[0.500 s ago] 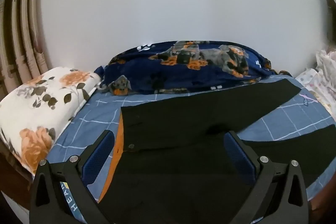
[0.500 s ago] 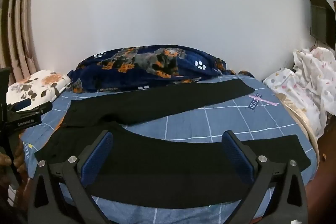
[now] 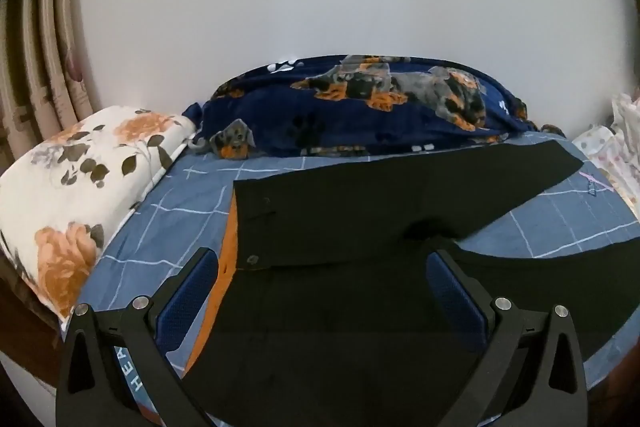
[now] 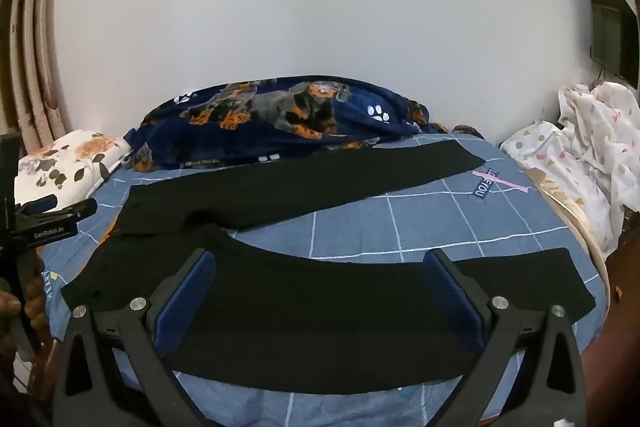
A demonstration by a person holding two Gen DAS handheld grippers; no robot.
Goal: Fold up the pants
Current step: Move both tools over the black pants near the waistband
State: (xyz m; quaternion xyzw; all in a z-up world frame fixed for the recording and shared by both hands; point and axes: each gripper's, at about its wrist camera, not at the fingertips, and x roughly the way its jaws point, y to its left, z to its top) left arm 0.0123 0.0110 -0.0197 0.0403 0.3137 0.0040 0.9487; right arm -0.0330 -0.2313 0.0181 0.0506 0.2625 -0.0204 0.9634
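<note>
- The black pants [image 4: 304, 291] lay spread flat on the blue checked sheet [image 4: 420, 227], legs splayed apart, orange waistband lining [image 3: 224, 267] showing at the left edge.
- A dog-print blanket [image 3: 360, 107] lay bunched behind them, a floral pillow [image 3: 80, 179] to the left, and white patterned bedding [image 4: 580, 155] to the right.
- The left gripper [image 3: 322, 275] and right gripper [image 4: 320, 273] hovered wide apart, holding nothing.
- Against half a second before, both views looked nearly unchanged.
</note>
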